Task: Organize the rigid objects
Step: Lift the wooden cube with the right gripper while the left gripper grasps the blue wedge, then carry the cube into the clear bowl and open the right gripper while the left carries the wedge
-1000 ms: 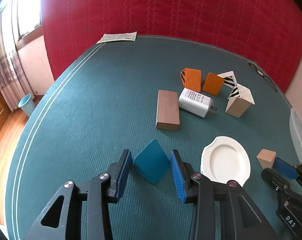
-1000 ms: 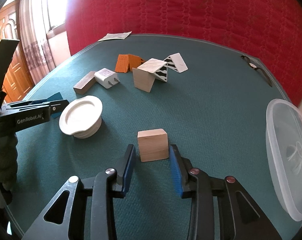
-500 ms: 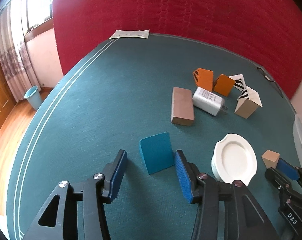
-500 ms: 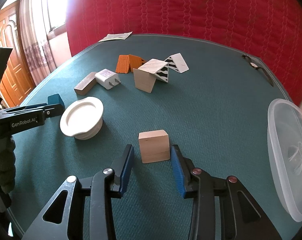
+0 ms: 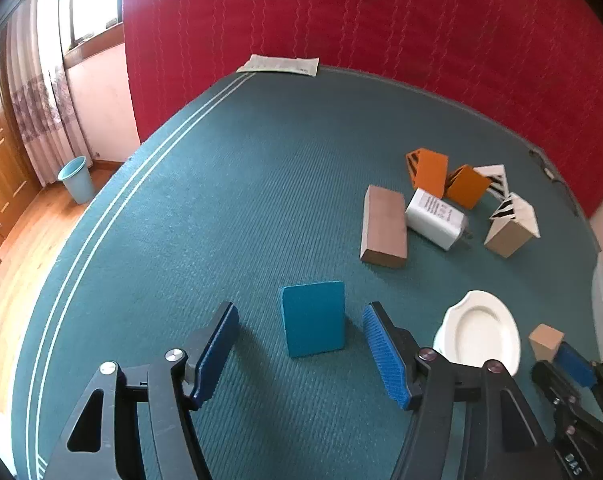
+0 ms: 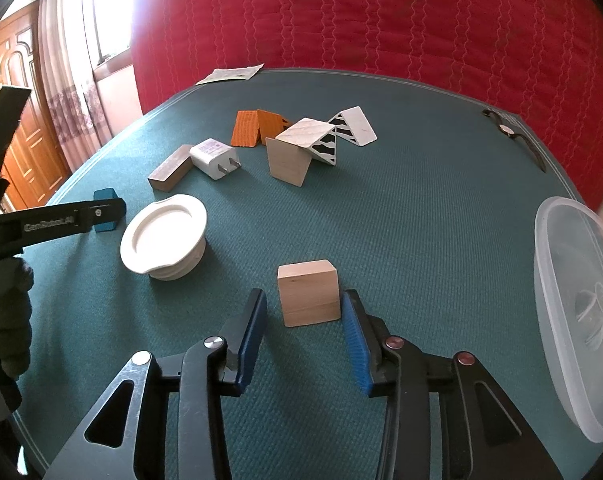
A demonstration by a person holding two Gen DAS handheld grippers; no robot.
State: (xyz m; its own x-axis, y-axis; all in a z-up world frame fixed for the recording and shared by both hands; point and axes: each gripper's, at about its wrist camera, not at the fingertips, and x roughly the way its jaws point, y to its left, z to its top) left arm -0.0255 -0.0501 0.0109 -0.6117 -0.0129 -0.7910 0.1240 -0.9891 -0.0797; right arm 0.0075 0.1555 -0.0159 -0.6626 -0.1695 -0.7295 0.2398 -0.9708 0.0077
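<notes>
A teal block [image 5: 313, 318] stands upright on the green table between the fingers of my left gripper [image 5: 301, 348], which is open and clear of it on both sides. It also shows in the right wrist view [image 6: 103, 210], partly hidden behind the left gripper's finger. A light wooden cube [image 6: 308, 298] sits between the fingers of my right gripper [image 6: 303, 326], which is open; the right pad is close to the cube. The cube also shows in the left wrist view [image 5: 546, 341].
A white dish [image 6: 163, 230] sits upside down left of the cube. Farther back lie a brown block [image 5: 383, 226], a white charger [image 5: 435, 220], orange blocks [image 5: 431, 174], and striped white pieces on a tan block [image 6: 289, 158]. A clear plastic lid [image 6: 577, 312] lies at the right, a watch [image 6: 509, 132] and a paper [image 5: 279, 65] at the back.
My left gripper has opened and let go of the teal block, which now stands upright on the table. My right gripper has opened slightly wider around the wooden cube.
</notes>
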